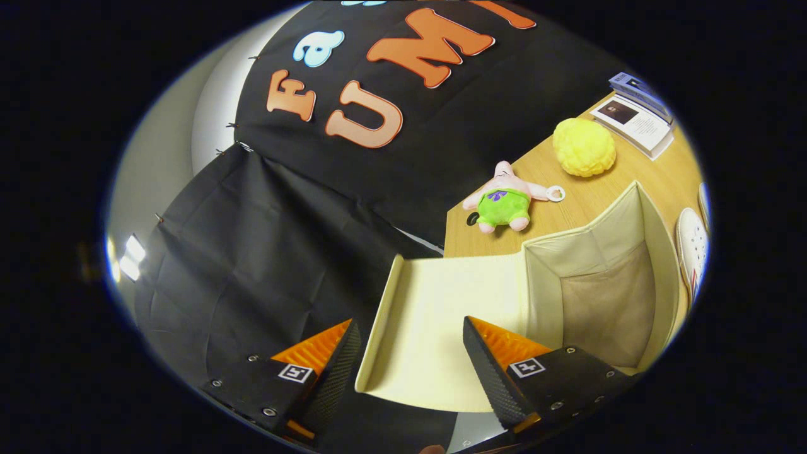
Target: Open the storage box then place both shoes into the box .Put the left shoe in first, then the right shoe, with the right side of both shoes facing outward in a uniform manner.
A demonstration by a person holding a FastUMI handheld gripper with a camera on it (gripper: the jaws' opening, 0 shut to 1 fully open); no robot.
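Note:
The cream fabric storage box (592, 252) stands open on the wooden table, its inside bare. Its lid (435, 315) hangs flipped back over the table's edge, and the lid's near rim lies between my fingers. My gripper (411, 343) is open, with one finger on each side of the lid and neither pressing on it. A white shoe (691, 249) with a perforated top lies on the table just past the box's far side. A sliver of another white shoe (704, 203) shows beside it.
On the wooden table (567, 208) beyond the box lie a pink plush toy in green shorts (504, 200), a yellow fuzzy ball (584, 147) and a stack of books (640, 113). Black cloth (252, 252) hangs beside the table.

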